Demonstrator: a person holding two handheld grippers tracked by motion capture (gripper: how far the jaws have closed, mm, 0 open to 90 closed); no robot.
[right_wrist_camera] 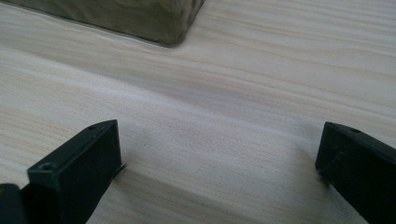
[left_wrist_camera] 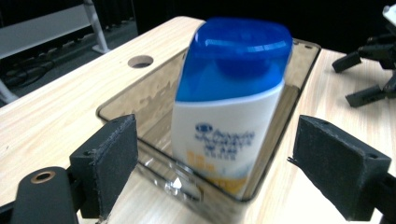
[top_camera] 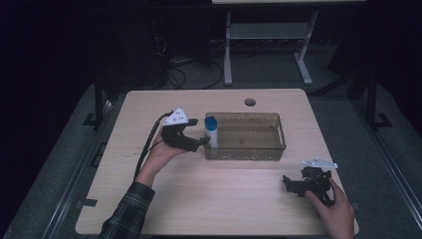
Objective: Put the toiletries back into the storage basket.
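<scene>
- the shampoo bottle (left_wrist_camera: 229, 107) stands upright at the near end of the clear bin (top_camera: 278, 130), straight ahead of the left tongs (top_camera: 203, 141), whose jaws gape wide and clear of it.
- likely light, stiff, smooth plastic, so slippery; best pinched across the white body, below the blue cap (left_wrist_camera: 236, 56).
- the right tongs (top_camera: 288, 182) rest wide open over bare bench (right_wrist_camera: 224, 102).

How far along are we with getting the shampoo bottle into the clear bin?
Mostly done: the shampoo bottle stands upright inside the left end of the clear bin. In hand: the left gripper sits beside the bin, jaws wide and off the bottle. The right gripper rests open near the table's front right. Probably left: pulling the left gripper away.
</scene>
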